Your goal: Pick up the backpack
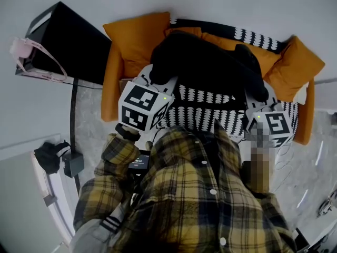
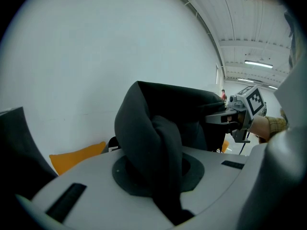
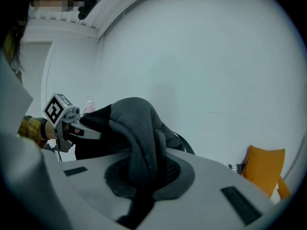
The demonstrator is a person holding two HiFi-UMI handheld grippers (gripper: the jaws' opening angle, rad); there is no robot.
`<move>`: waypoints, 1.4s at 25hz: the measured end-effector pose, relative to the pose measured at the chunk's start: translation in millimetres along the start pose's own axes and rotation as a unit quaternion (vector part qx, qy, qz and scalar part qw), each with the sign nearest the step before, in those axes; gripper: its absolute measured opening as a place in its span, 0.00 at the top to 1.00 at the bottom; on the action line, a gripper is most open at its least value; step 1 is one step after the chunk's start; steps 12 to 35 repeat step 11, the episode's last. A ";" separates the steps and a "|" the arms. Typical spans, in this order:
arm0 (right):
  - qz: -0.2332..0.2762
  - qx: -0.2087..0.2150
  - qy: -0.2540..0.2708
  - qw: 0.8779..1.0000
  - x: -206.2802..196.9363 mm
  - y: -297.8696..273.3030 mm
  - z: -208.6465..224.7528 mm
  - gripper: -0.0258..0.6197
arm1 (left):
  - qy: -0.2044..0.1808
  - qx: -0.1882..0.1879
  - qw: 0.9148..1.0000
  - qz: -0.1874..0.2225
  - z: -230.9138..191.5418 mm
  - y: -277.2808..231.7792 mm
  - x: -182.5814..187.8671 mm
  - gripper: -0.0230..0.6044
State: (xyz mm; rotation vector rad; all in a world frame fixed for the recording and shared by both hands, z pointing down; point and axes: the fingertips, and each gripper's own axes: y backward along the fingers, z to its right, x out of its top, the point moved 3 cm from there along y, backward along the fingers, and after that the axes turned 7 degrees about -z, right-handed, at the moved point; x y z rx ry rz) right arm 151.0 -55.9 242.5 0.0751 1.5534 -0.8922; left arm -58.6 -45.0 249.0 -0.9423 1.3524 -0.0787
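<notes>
The black backpack [image 1: 205, 67] hangs in the air between my two grippers, above the sofa. My left gripper [image 1: 158, 83] is shut on a thick fold of the backpack's black strap [image 2: 158, 143], which fills the gap between its jaws. My right gripper [image 1: 258, 103] is shut on another dark padded strap [image 3: 141, 143] on the bag's other side. Each gripper view shows the other gripper across the bag: the right gripper [image 2: 225, 117] and the left gripper [image 3: 91, 132]. The bag's bulk hides both sets of fingertips in the head view.
An orange sofa [image 1: 113, 88] with orange cushions [image 1: 139, 38] and a black-and-white patterned cover [image 1: 202, 112] lies under the bag. A black box [image 1: 66, 41] with a pink-strapped item [image 1: 23, 49] stands at the left. A black adapter [image 1: 73, 163] and cables lie on the floor.
</notes>
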 end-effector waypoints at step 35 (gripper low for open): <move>0.001 -0.011 0.000 1.000 1.4 3.0 10.0 0.92 | -0.009 -0.008 1.000 0.001 3.6 -10.2 6.2 0.89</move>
